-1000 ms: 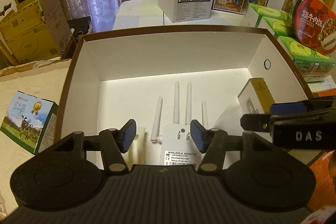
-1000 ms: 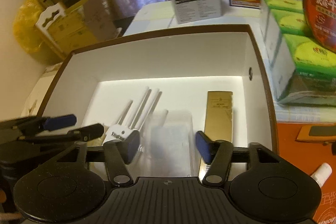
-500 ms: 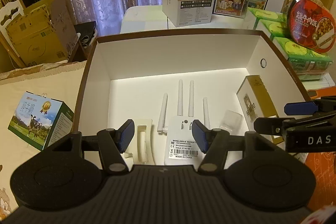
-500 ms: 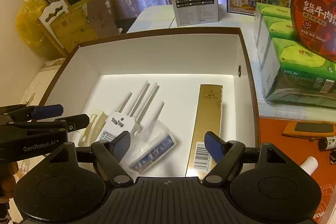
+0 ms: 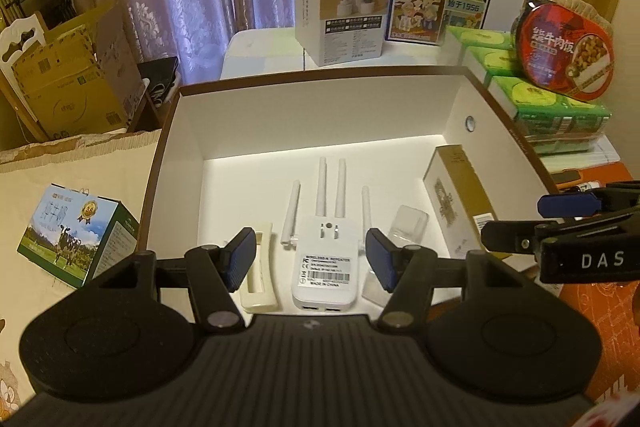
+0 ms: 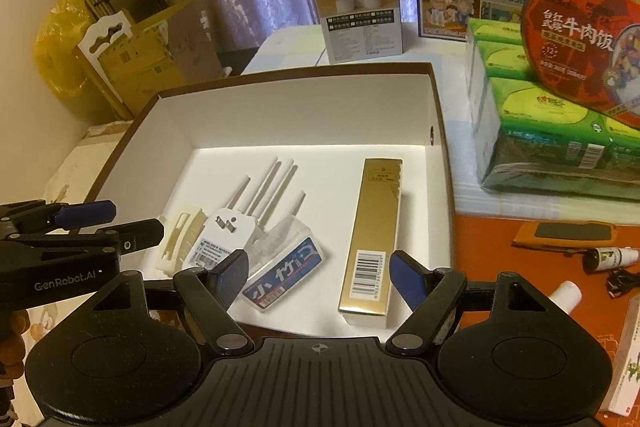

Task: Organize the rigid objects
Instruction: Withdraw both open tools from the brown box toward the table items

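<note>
Four things already lie in the brown-rimmed white cardboard box (image 6: 436, 131) at frame centre: a white four-antenna repeater (image 6: 224, 231), a cream plastic holder (image 6: 176, 239), a clear floss case (image 6: 286, 273) and a long gold carton (image 6: 372, 239). The left claw (image 5: 311, 259) and right claw (image 6: 318, 277) both stand apart, empty. Small items at the right edge look unsorted.

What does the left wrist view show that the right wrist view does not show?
Only the left wrist view shows the small milk carton with a cow on the cloth beside the box. Only the right wrist view shows the blue printed label of the clear case, the small bottle and the yellow bag. Both show the white-lined box, the wireless repeater and the long gold carton.
</note>
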